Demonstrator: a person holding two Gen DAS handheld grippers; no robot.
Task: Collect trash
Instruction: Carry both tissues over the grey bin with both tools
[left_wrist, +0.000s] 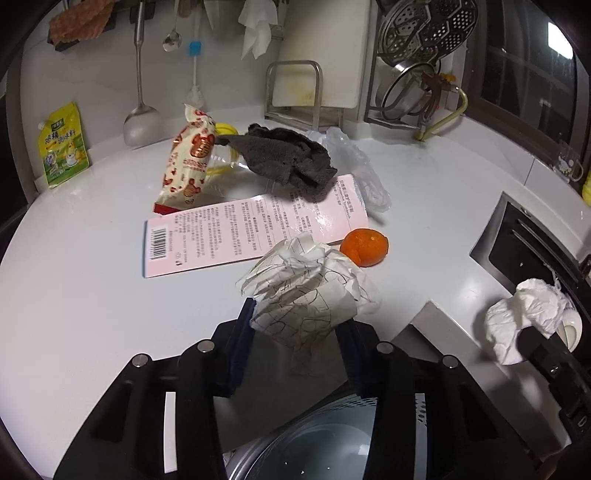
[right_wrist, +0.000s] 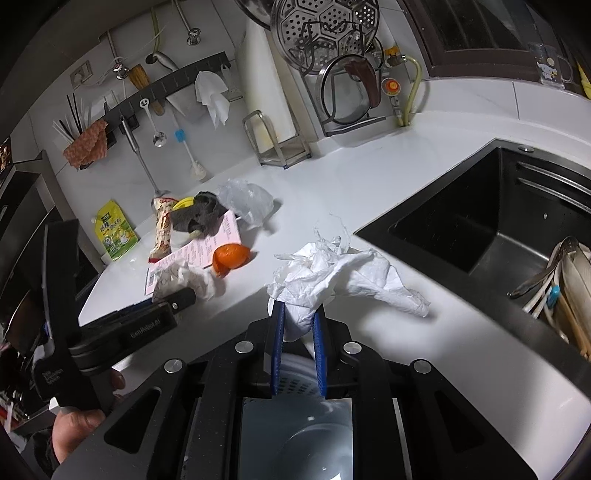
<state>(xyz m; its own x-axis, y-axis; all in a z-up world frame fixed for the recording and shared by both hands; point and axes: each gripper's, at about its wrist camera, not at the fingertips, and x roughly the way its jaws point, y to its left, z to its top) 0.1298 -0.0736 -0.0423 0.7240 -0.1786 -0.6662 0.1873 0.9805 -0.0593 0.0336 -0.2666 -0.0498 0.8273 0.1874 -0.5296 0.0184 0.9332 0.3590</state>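
Observation:
A crumpled paper with pen scribbles (left_wrist: 303, 291) sits between the blue pads of my left gripper (left_wrist: 297, 321), which is shut on it just above the white counter (left_wrist: 92, 295). My right gripper (right_wrist: 298, 310) is shut on a crumpled white tissue (right_wrist: 332, 269); the tissue's loose end trails right over the counter edge. In the left wrist view the right gripper (left_wrist: 528, 339) and its tissue (left_wrist: 517, 317) show at the far right. In the right wrist view the left gripper (right_wrist: 177, 299) is at the left, with a hand (right_wrist: 77, 421) on its handle. A bin (left_wrist: 243, 458) opens below both grippers.
On the counter lie an orange mandarin (left_wrist: 364, 246), a pink printed card (left_wrist: 240, 236), a snack wrapper (left_wrist: 188, 162), a dark cloth (left_wrist: 288, 158), a clear plastic bag (left_wrist: 362, 170) and a yellow pouch (left_wrist: 64, 147). A dark sink (right_wrist: 480, 221) with dishes lies to the right.

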